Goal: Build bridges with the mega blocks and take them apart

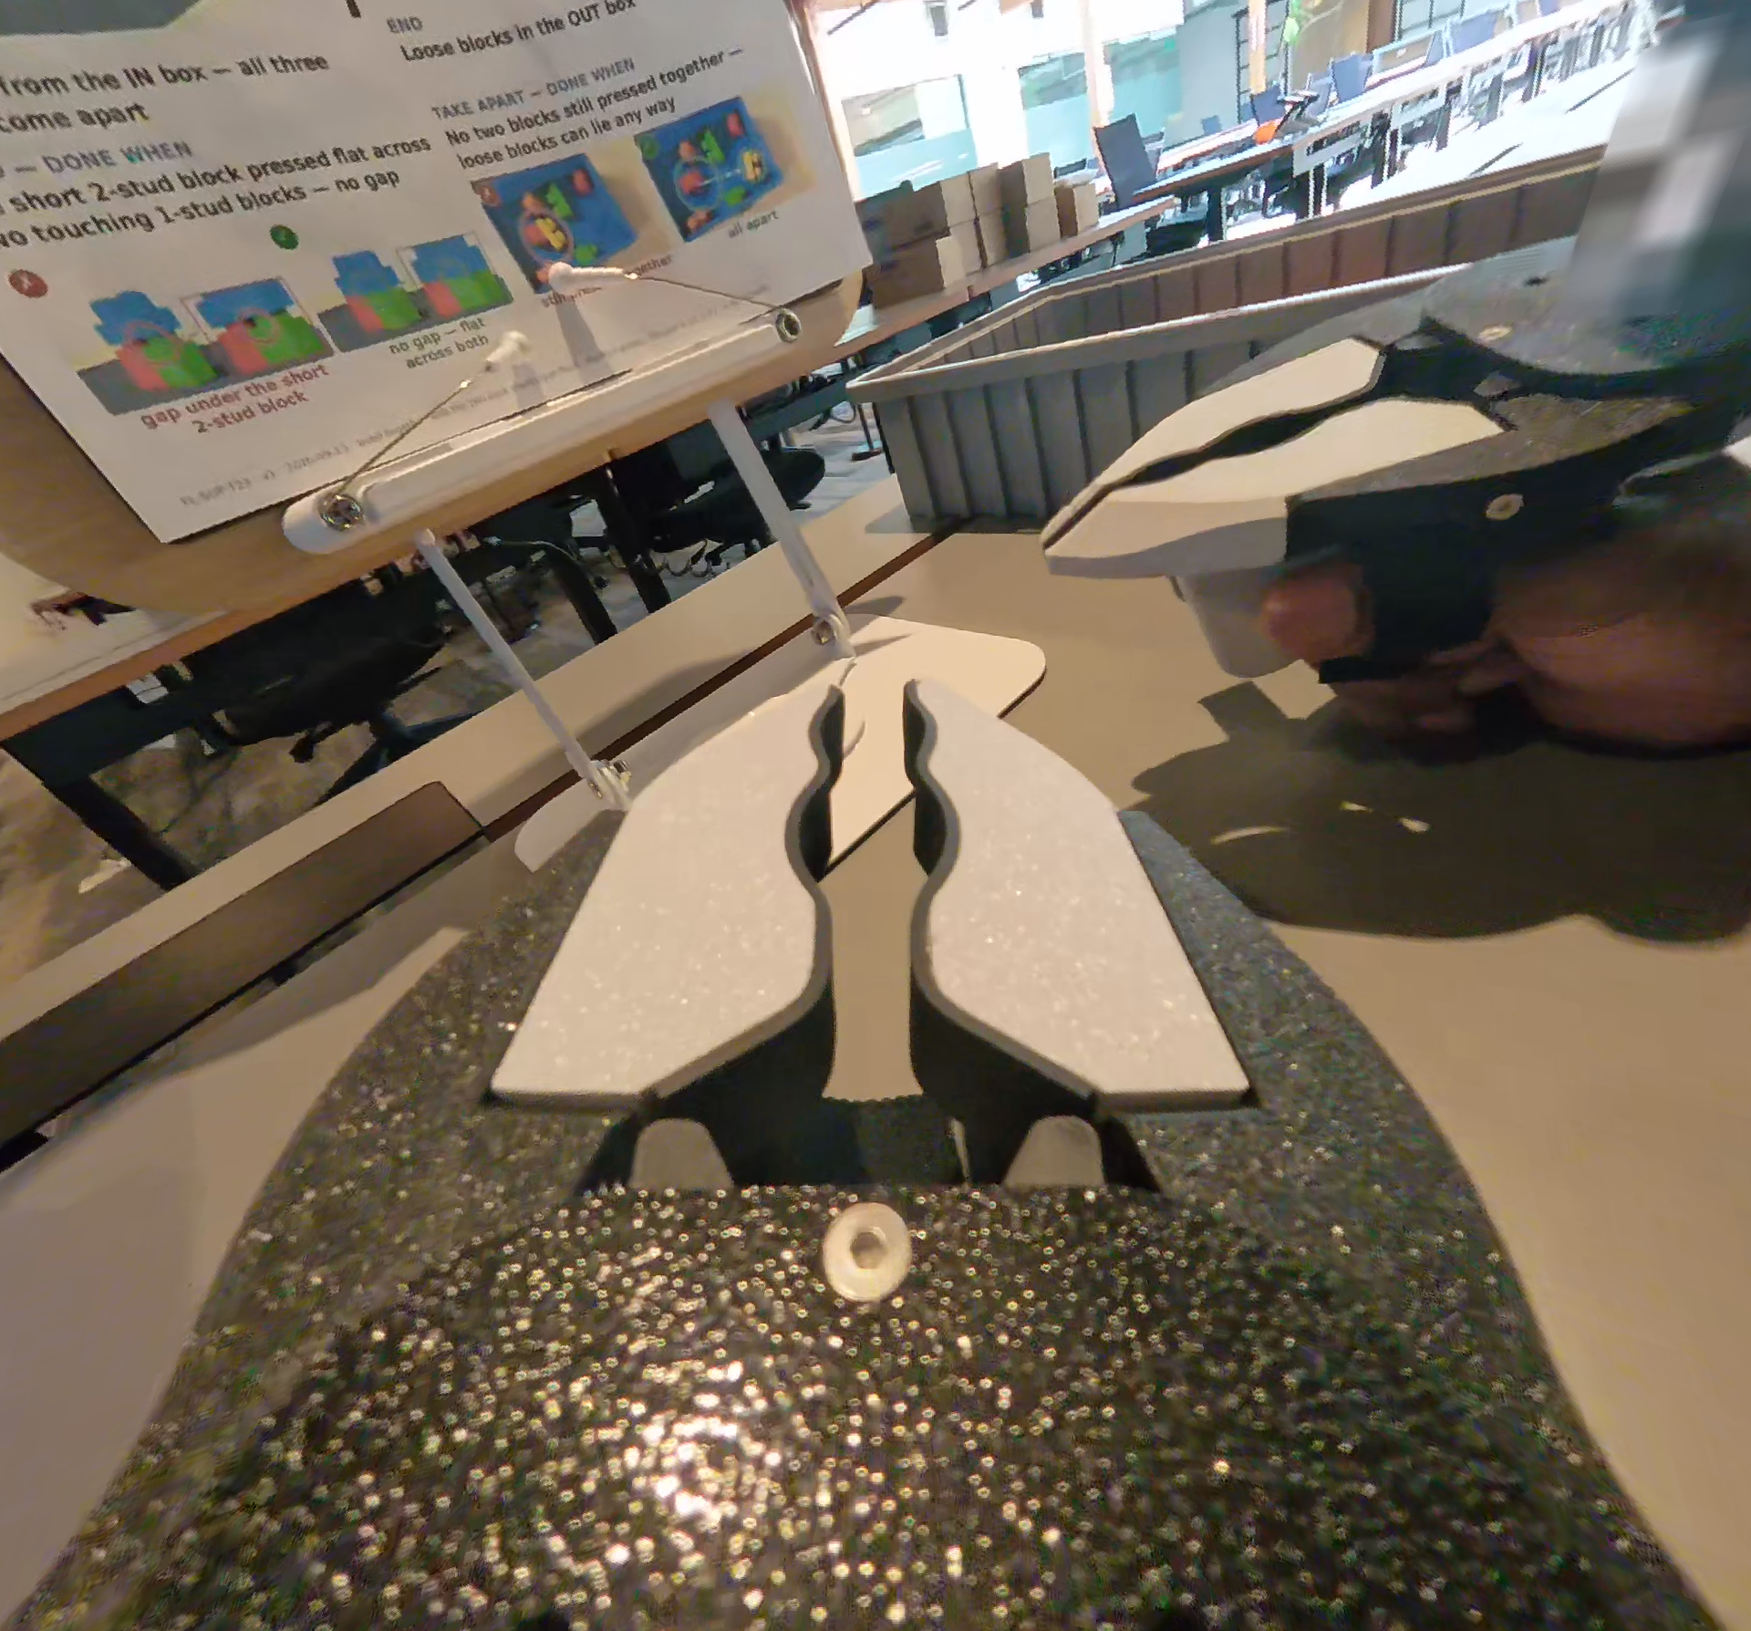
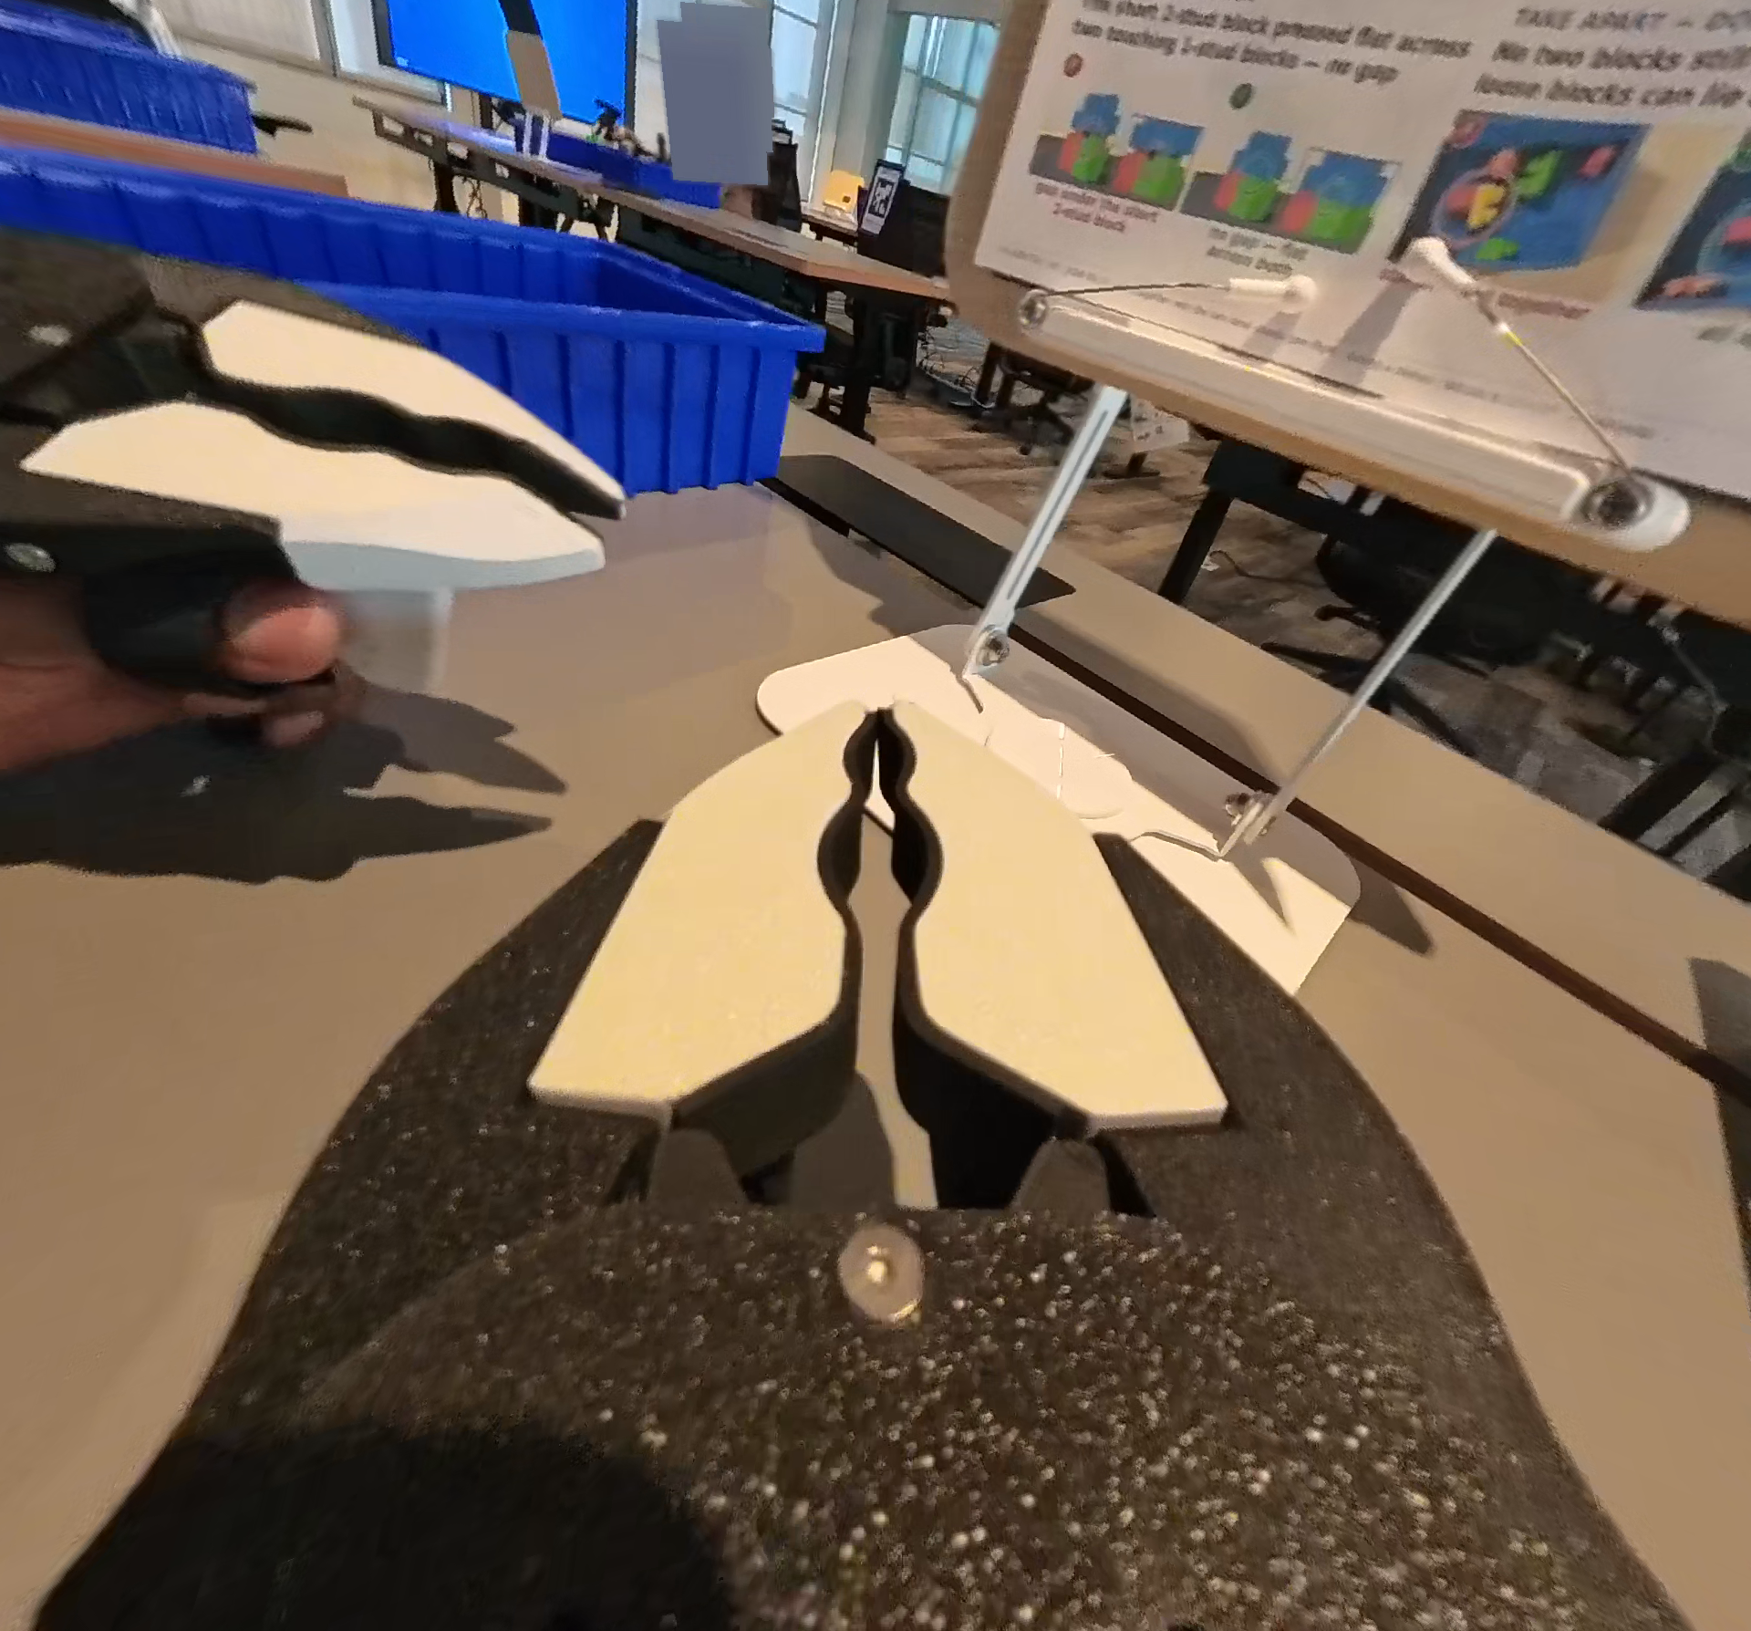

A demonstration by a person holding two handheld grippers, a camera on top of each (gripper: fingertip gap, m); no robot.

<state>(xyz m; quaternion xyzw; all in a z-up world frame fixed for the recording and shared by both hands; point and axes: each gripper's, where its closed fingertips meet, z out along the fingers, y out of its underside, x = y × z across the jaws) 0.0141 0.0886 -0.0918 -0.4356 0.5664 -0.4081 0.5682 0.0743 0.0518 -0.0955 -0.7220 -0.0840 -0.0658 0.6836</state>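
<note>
Two grey-fingered black grippers hover over a grey table [image 2: 284,969]
Left gripper [image 1: 872,699] narrowly parted; right gripper [image 2: 879,718] closed empty; blue ribbed plastic bin [image 2: 568,325] at ten o'clock

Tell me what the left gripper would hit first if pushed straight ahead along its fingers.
Probably the white base plate of the document stand, lying on the table just beyond the left gripper. Nothing else shows between them, though depth is hard to judge.

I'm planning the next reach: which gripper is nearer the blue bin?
Left. The left gripper hangs right beside the blue bin, at its near wall; the right gripper sits farther off, pointing at the white stand base.
</note>
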